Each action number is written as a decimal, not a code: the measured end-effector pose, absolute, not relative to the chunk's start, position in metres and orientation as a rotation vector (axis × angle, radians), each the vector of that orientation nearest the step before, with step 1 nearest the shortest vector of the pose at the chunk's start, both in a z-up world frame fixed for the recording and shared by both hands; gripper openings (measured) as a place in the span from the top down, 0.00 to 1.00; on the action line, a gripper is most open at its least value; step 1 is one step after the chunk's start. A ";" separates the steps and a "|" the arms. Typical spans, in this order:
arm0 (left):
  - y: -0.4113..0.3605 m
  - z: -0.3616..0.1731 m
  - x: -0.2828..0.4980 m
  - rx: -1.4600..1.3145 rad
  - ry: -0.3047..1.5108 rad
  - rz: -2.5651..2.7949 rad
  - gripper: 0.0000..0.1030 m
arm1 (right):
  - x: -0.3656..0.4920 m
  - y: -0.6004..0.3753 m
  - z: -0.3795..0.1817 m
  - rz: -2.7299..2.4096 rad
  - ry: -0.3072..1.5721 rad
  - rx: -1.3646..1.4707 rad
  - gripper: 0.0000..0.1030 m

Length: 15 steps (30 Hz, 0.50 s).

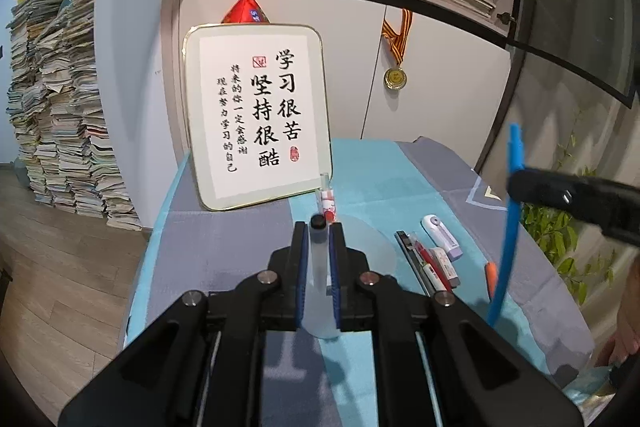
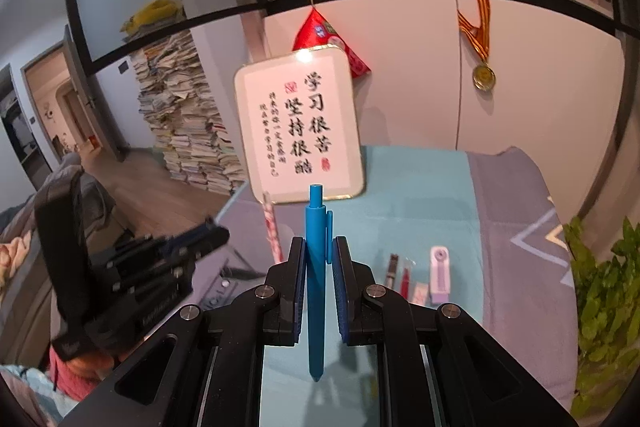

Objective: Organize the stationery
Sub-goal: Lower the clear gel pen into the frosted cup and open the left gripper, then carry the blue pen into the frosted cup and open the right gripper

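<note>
Your right gripper (image 2: 318, 279) clamped on blue pen (image 2: 316, 267): long axis upright, tip down, clicker up. Thin grip; pen may pivot or slip during insertion.
Your left gripper (image 1: 318, 259) clamped on translucent pen holder (image 1: 318, 279), pens inside; could tilt, spill.
Beyond: loose stationery (image 1: 434, 255) on tablecloth (image 1: 380, 179).

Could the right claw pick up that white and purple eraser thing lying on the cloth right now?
Probably not yet. The right claw is shut on the blue pen, so it is full. The white and purple eraser lies uncovered ahead, nothing blocking it.
</note>
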State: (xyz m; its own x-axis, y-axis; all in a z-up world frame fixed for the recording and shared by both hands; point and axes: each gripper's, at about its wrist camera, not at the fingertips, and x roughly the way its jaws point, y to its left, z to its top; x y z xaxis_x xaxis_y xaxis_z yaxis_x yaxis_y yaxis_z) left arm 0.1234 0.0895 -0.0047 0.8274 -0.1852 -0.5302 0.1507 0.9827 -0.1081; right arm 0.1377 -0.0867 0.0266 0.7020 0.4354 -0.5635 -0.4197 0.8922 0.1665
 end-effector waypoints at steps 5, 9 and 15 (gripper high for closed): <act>0.099 -0.002 0.107 -0.068 0.533 -0.174 0.79 | 0.145 -0.073 0.034 0.490 0.610 0.030 0.86; 0.105 -0.005 0.099 -0.068 0.527 -0.172 0.79 | 0.153 -0.061 0.038 0.512 0.600 0.040 0.86; 0.113 -0.016 0.097 -0.058 0.555 -0.144 0.79 | 0.162 -0.046 0.046 0.537 0.559 0.047 0.86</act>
